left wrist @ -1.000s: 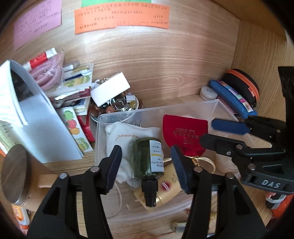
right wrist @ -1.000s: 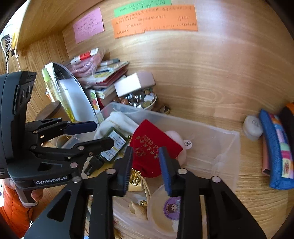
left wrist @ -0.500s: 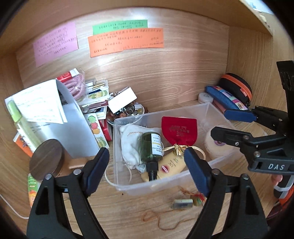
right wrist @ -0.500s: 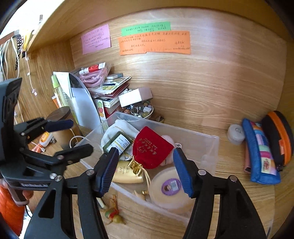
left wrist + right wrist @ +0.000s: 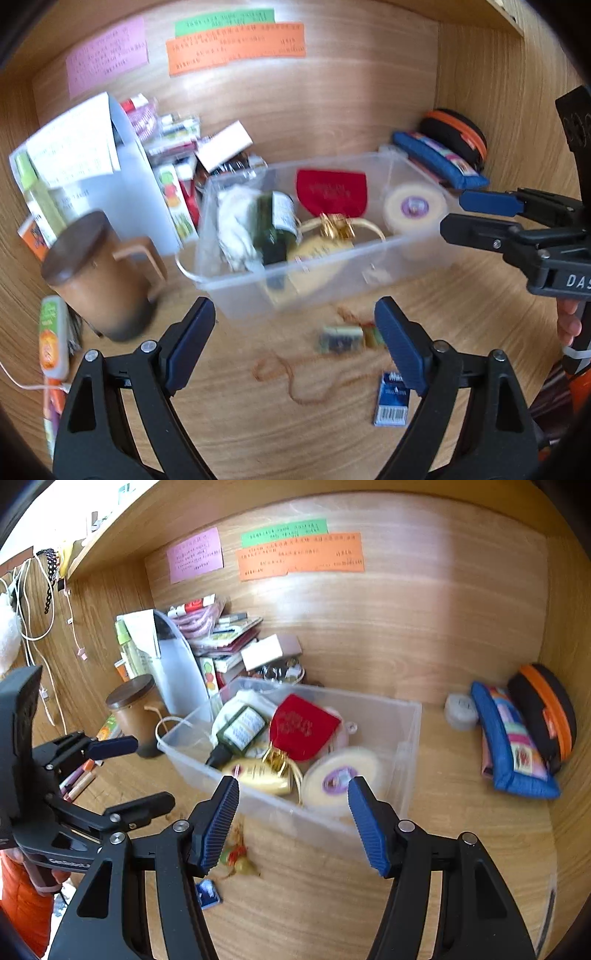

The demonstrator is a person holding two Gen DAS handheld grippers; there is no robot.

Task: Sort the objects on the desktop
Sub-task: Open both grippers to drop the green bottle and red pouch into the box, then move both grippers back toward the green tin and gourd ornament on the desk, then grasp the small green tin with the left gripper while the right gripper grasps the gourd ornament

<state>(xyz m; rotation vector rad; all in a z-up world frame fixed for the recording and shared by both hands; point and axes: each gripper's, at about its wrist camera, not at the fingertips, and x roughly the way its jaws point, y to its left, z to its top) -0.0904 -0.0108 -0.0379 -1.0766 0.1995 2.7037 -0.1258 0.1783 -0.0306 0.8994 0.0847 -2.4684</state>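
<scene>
A clear plastic bin [image 5: 332,273] [image 5: 406,760] sits on the wooden desk. In it lie a green bottle [image 5: 275,225] [image 5: 238,733], a red pouch [image 5: 330,192] [image 5: 301,727], a yellow tube [image 5: 260,775], a white cloth [image 5: 234,221] and a round cream tin [image 5: 413,206] [image 5: 341,779]. My left gripper [image 5: 295,347] is open and empty, in front of the bin. My right gripper [image 5: 293,823] is open and empty, in front of the bin's right half. In front of the bin lie a small charm on a cord [image 5: 341,338] [image 5: 236,860] and a blue packet [image 5: 391,402] [image 5: 208,893].
A brown lidded mug [image 5: 99,277] [image 5: 135,709] stands left of the bin. Papers, books and a white box [image 5: 223,146] are piled at the back left. A blue pencil case [image 5: 511,746] and a black-orange pouch [image 5: 546,709] lie right. Pens [image 5: 79,781] lie at the left.
Both grippers have pulled back from the bin and opened wider. The left one was over the green bottle; the bottle stays in the bin. More of the desk in front shows.
</scene>
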